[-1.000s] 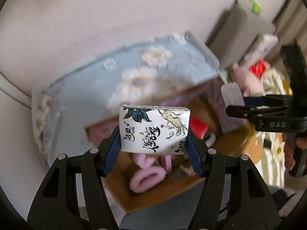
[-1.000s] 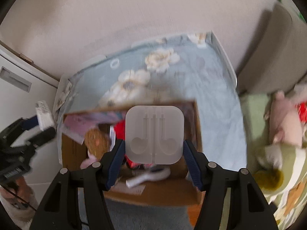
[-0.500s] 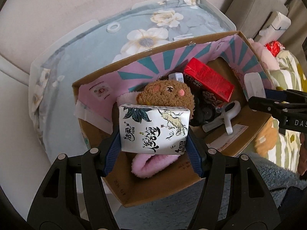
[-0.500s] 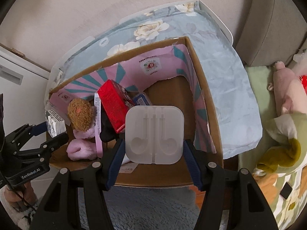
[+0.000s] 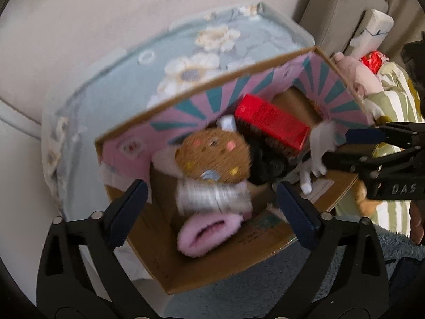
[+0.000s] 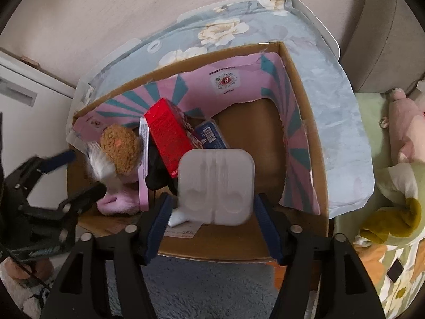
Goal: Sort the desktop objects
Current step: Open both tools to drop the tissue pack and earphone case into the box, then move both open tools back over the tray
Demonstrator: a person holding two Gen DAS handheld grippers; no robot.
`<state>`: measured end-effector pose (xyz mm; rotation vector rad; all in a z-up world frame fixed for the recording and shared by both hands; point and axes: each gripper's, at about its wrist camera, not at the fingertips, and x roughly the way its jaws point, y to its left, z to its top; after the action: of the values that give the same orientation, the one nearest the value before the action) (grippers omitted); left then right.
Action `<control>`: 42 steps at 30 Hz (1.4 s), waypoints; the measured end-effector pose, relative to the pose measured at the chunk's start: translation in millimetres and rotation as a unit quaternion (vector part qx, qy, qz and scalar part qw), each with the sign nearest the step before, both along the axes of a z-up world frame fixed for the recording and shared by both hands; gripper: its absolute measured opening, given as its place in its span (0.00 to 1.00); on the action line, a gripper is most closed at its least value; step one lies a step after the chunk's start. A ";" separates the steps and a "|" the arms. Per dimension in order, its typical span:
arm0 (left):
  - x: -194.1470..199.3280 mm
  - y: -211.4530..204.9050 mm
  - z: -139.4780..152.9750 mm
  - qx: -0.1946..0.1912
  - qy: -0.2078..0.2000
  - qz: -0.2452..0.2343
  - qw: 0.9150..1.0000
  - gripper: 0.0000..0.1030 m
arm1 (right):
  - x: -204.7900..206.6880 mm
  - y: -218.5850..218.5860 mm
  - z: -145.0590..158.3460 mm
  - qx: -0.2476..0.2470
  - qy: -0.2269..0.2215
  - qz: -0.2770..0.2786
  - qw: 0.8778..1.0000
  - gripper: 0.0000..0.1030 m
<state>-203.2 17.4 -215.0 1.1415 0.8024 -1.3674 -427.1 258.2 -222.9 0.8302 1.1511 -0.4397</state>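
Both grippers are shown pointing steeply down over an open cardboard box (image 6: 316, 159) lined with pink-and-teal paper, which rests on a pale blue floral sheet (image 6: 332, 101).

Left wrist view: the left gripper (image 5: 212, 207) is seen with its jaws opening and standing wide, the blue pads clear of everything. Between and beyond them a white printed packet (image 5: 213, 198) is recorded as a motion-blurred shape, apparently loose above the box contents. Just below it lies a pink fluffy slipper (image 5: 209, 232); just above it, a brown plush toy (image 5: 212, 156). A red carton (image 5: 271, 121) leans against the lining behind, beside a black item.

Right wrist view: the right gripper (image 6: 212, 212) is shown with its jaws opening, and a translucent white earphone case (image 6: 216, 186) is seen between the pads, with narrow gaps visible at both sides. The case is positioned over the box's near edge. A blue barcoded package (image 6: 211, 134) lies behind it, next to the red carton.
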 end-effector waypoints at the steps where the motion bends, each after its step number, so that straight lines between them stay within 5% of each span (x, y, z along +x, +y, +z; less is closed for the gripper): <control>1: -3.1 0.1 3.1 -0.007 -0.006 -0.005 1.000 0.95 | 0.5 0.6 0.7 -0.004 -0.001 0.002 1.000 0.67; 28: -5.0 -9.6 3.7 -0.011 -0.007 0.023 1.000 0.96 | 1.9 -16.7 6.0 -0.010 -0.003 0.002 1.000 0.72; 42: 14.6 -17.6 6.2 -0.011 0.029 0.063 0.998 0.96 | 10.3 -21.7 6.4 -0.014 -0.006 0.004 1.000 0.72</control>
<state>-188.6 -0.2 -208.8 1.0219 0.8840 -1.3053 -416.8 236.4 -216.5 0.8031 1.1356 -0.4421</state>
